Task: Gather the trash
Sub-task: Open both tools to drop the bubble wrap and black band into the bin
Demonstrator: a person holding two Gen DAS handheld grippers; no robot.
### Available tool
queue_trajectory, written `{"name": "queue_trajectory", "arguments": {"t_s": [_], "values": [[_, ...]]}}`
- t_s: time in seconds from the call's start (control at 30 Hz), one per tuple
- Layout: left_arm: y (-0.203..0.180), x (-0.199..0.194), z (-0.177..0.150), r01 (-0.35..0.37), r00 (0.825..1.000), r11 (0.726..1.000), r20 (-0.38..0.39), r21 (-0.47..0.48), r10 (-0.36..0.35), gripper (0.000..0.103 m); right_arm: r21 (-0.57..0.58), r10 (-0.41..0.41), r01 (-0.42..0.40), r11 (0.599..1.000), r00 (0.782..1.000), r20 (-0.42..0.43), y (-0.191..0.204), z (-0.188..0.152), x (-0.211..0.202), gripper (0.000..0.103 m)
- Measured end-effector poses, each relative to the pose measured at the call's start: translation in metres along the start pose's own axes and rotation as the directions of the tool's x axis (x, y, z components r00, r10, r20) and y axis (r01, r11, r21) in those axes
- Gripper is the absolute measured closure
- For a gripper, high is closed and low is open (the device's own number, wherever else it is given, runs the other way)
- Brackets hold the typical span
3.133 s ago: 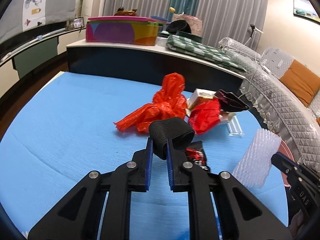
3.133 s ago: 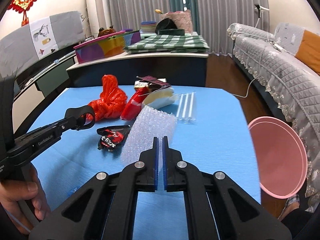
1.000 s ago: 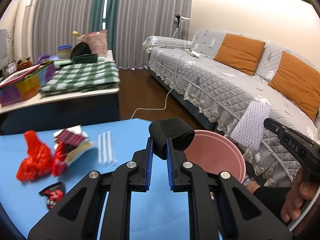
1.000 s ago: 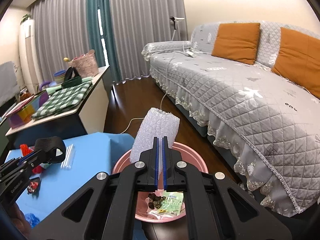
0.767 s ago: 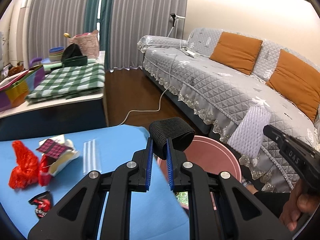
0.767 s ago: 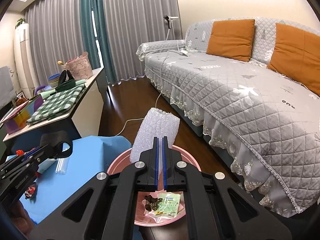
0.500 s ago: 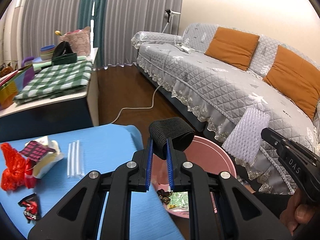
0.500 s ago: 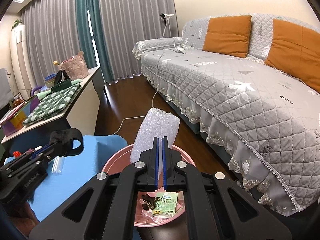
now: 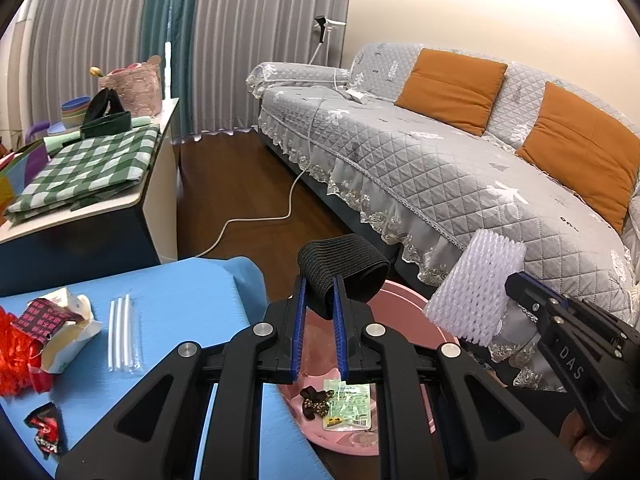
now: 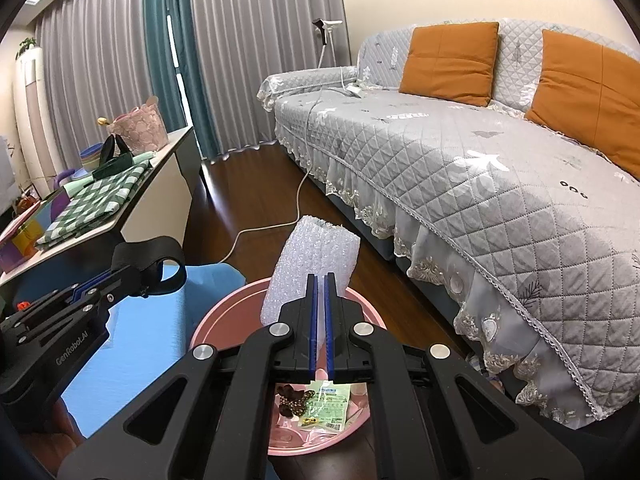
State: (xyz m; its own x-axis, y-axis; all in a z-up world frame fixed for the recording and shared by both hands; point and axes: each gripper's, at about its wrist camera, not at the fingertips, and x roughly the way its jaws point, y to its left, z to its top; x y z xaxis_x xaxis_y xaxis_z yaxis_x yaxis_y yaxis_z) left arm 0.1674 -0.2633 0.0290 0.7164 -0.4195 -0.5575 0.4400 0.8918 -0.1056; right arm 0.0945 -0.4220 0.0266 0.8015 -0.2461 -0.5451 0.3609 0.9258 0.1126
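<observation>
On the blue table (image 9: 188,312) at the left, more trash lay waiting: a torn carton (image 9: 64,332), clear straws (image 9: 120,332) and a dark wrapper (image 9: 46,432), all at about nine o'clock from the left gripper (image 9: 320,300). That gripper was clamped on a black elastic band (image 9: 344,264), the loop standing up at twelve o'clock from its tips. The pink basin (image 9: 404,308) sat directly beneath and slightly toward one o'clock. Further right, the right gripper (image 10: 320,292) pinched a white foam net sleeve (image 10: 316,264), its jaws having just eased slightly apart with the sleeve between them; the sleeve's long axis ran up toward twelve o'clock. The basin lay at six o'clock, straight below, so the right hand looked nearer to dropping.
</observation>
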Motion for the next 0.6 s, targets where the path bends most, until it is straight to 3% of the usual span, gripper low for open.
{"name": "queue_trajectory", "arguments": {"t_s": [0.03, 0.07, 0.1, 0.17, 0.6], "values": [[0.000, 0.002, 0.000, 0.004, 1.000, 1.000, -0.006, -0.002, -0.004, 0.084, 0.000, -0.001, 0.001, 1.000, 1.000, -0.007, 0.000, 0.000, 0.002, 0.096], [0.000, 0.004, 0.000, 0.003, 1.000, 1.000, -0.010, -0.004, -0.003, 0.080, 0.000, -0.003, 0.003, 1.000, 1.000, -0.021, -0.001, -0.001, 0.005, 0.088], [0.000, 0.007, 0.000, 0.012, 1.000, 1.000, -0.021, -0.011, -0.012, 0.075, -0.001, -0.008, 0.008, 1.000, 0.999, -0.034, -0.001, -0.002, 0.008, 0.069], [0.000, 0.010, -0.001, 0.016, 1.000, 1.000, -0.027, -0.016, -0.016, 0.073, 0.008, -0.025, 0.025, 1.000, 0.999, -0.037, -0.002, -0.004, 0.009, 0.046], [0.015, -0.021, -0.001, -0.026, 1.000, 0.999, 0.007, -0.036, 0.026, 0.073, 0.003, -0.001, 0.001, 1.000, 1.000, -0.015, 0.005, 0.000, -0.003, 0.046]]}}
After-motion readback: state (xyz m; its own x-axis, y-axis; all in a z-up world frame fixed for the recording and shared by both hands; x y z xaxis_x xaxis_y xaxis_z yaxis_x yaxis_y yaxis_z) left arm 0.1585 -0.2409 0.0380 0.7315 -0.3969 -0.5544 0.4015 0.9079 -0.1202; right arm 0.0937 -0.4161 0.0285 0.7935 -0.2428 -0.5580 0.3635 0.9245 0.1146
